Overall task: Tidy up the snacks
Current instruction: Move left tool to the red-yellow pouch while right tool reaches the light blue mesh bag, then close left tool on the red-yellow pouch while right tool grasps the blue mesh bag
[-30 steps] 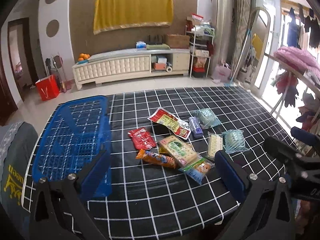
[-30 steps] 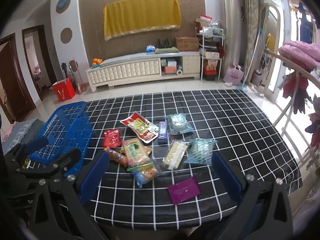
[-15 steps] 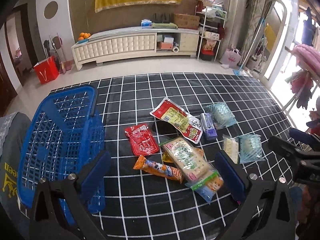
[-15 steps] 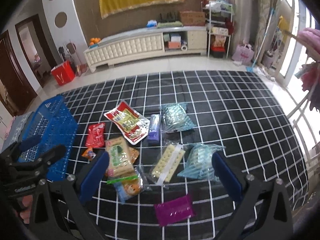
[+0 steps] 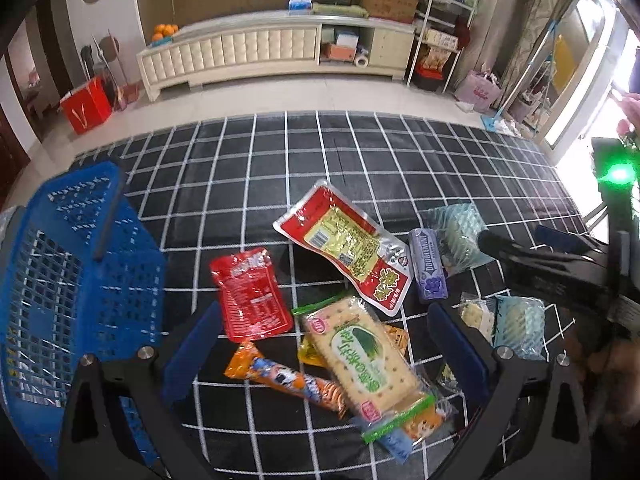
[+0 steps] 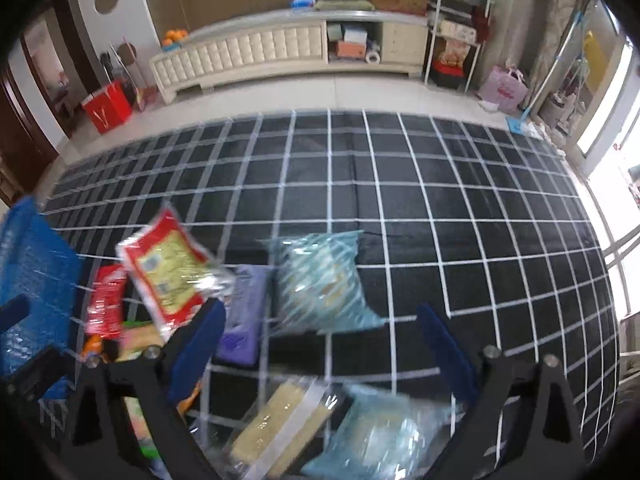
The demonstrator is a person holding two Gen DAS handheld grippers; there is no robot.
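My left claw (image 5: 324, 346) hangs wide apart over the pile, gripping nothing; between its blue pads (image 5: 192, 344) lies the green cracker pack (image 5: 366, 364), resting on an orange snack stick (image 5: 288, 380) and a yellow packet (image 5: 394, 338) that mostly hides beneath it. A blue-ended wrapper (image 5: 396, 442) under the crackers' near end is hard to read. Beyond sit the small red pouch (image 5: 250, 294), the large red-and-yellow pouch (image 5: 348, 248) and the purple gum pack (image 5: 428, 270). The blue basket (image 5: 72, 264) stands to my left on the checked cloth (image 5: 280, 160), its near side cut off.

My right claw (image 6: 320, 338) is also spread and empty. Its view is blurred: a clear biscuit sleeve (image 6: 280, 426) and a teal bag (image 6: 384, 436) lie nearest, partly cropped, and another teal bag (image 6: 322, 280) farther out.
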